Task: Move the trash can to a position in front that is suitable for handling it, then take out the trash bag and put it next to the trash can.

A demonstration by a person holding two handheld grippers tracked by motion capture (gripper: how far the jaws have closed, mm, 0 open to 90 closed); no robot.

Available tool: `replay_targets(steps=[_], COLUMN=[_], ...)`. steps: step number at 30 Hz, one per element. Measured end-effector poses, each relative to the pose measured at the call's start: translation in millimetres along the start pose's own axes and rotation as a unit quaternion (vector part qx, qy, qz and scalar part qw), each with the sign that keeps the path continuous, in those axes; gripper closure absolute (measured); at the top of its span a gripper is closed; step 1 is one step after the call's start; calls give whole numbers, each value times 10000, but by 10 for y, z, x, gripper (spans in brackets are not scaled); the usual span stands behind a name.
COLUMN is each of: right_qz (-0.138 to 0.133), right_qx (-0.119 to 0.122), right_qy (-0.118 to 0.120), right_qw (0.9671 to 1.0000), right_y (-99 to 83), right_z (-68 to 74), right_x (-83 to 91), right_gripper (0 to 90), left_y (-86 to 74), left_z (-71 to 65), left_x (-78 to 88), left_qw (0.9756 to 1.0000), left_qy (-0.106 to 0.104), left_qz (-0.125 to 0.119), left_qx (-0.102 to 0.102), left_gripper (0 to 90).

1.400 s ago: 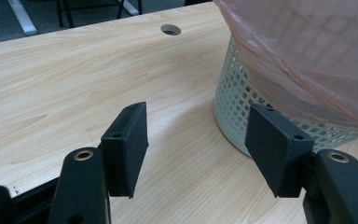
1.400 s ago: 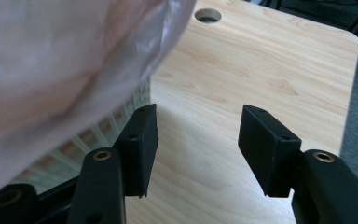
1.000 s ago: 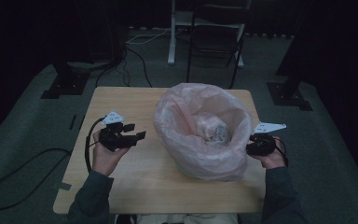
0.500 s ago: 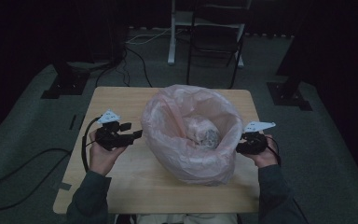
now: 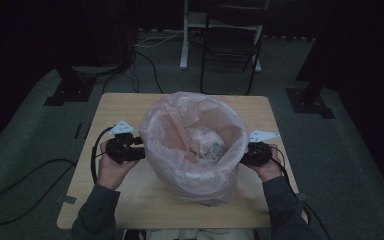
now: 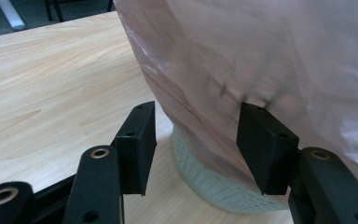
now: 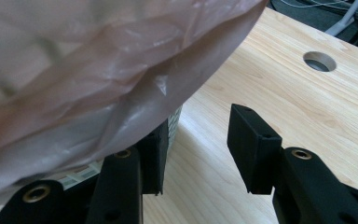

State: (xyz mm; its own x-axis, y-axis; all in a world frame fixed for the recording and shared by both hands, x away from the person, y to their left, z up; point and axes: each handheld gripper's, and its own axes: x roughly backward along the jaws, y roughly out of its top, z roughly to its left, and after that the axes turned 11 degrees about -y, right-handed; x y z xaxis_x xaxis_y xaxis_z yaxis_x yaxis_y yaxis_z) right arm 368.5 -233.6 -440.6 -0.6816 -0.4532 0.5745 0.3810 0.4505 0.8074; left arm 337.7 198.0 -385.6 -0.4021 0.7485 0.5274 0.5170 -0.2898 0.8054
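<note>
Nearest the person, the left gripper (image 5: pixel 141 148) lies on its side at the left flank of the thin pink plastic bag (image 5: pixel 195 145) that lines a pale mesh-walled waste basket (image 6: pixel 200 179); its jaws have just been closing, yet they stand apart, with the hanging film and the basket's curved wall between them and no pad pressing; the bag's side lies straight ahead, bulging toward its right-hand jaw. The right gripper (image 5: pixel 244 154) sits at the opposite flank, tucked under the bag's overhanging fold; its jaws have likewise been closing but remain apart, one under the film beside the basket wall, the other over the bare light wooden table (image 7: pixel 279 88); nothing is clamped. Both grippers are about equally near, one either side, so the bag lies between them, its axis upright and its open mouth facing up. Deeper inside rests a crumpled whitish wad (image 5: pixel 207 146); the film on the left looks readiest to pinch.
</note>
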Motion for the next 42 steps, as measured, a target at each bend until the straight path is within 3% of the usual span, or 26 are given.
replay_targets(steps=[4, 11, 15, 19, 22, 25, 29, 32, 38, 42], right_qz=[-11, 10, 88, 114, 125, 30, 119, 109, 52, 4], right_qx=[62, 276, 411, 542, 562, 415, 477, 464, 531, 649], right_qy=[103, 409, 455, 530, 581, 592, 542, 536, 624, 720], right_qw=[9999, 9988, 9981, 9971, 9966, 9974, 9973, 9974, 9966, 9953], right_y=[47, 224, 380, 493, 543, 540, 459, 403, 328, 255], right_z=[109, 446, 615, 722, 743, 694, 647, 611, 632, 732], right_x=[-33, -177, -295, -400, -463, -421, -294, -179, -26, 74], right_gripper=[593, 592, 593, 591, 531, 490, 451, 428, 396, 352], left_y=[-67, -314, -455, -592, -671, -706, -692, -644, -537, -442], left_z=[-9, 7, -5, -19, -3, 42, 101, 114, 123, 136], left_x=[133, 551, 741, 877, 983, 1104, 1246, 1292, 1309, 1292], left_qw=[10000, 9995, 9990, 9988, 9985, 9967, 9938, 9924, 9915, 9911], left_qy=[71, 320, 438, 426, 493, 689, 833, 932, 957, 953], left_qz=[18, 20, -54, -179, -190, -327, -617, -693, -791, -831], left_qx=[-35, 26, 76, 139, 147, 260, 392, 396, 399, 425], left_gripper=[481, 481, 481, 477, 432, 433, 433, 431, 413, 409])
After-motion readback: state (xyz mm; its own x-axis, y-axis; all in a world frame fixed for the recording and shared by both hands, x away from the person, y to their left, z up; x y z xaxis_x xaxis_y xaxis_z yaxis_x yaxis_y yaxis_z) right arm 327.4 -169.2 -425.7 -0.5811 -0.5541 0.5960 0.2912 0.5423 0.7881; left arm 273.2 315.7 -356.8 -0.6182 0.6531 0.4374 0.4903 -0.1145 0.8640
